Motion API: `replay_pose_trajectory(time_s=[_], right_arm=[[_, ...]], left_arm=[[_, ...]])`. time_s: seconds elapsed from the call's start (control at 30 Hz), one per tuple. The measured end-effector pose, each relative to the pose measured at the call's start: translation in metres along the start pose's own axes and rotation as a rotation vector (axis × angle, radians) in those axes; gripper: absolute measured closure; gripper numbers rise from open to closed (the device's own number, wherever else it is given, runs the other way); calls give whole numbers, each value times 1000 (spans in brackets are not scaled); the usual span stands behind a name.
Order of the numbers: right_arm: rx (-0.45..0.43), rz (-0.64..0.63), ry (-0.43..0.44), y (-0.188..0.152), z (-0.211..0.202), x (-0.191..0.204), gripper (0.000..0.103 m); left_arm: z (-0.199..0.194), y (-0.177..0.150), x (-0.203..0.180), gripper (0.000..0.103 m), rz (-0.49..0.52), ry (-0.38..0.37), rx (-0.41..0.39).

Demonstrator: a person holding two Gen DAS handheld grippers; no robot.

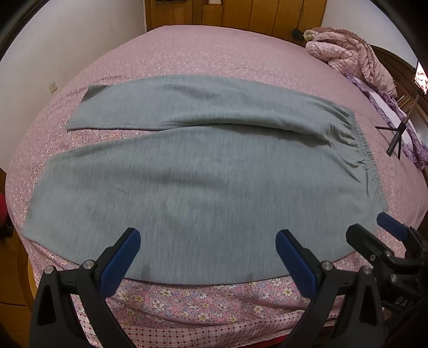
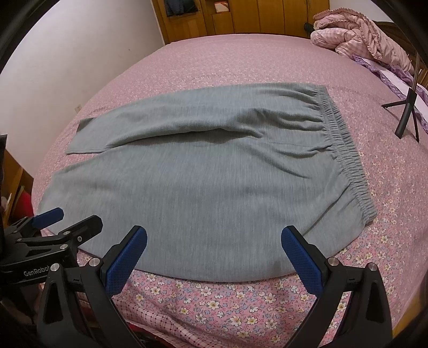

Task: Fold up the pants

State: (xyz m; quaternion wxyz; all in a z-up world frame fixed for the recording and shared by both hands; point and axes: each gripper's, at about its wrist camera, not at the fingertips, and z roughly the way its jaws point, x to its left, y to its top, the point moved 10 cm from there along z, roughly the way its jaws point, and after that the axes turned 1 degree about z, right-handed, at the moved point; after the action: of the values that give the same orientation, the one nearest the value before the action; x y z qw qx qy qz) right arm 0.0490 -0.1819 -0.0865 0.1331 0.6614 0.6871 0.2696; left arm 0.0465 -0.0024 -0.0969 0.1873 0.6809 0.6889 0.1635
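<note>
Pants (image 1: 203,171) lie flat on the bed (image 1: 214,48), waistband to my right, legs spread leftward. My left gripper (image 1: 208,250) and right gripper (image 2: 214,246) both gape wide, holding nothing, above the near edge. Beyond: pink quilt (image 2: 366,34), small tripod (image 2: 408,115).

A home bedroom: a wide bed (image 1: 214,48) under a pink flowered sheet, a rumpled pink quilt (image 2: 361,34) by its head, wooden wardrobe doors (image 2: 240,16) along the far wall.
</note>
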Motion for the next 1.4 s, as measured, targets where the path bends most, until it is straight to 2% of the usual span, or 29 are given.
replay_pose_trajectory(time_s=[1.4], right_arm=[[19,12,2,-4,3,1,0]], left_arm=[[3,-3,2,0,-5,0,18]])
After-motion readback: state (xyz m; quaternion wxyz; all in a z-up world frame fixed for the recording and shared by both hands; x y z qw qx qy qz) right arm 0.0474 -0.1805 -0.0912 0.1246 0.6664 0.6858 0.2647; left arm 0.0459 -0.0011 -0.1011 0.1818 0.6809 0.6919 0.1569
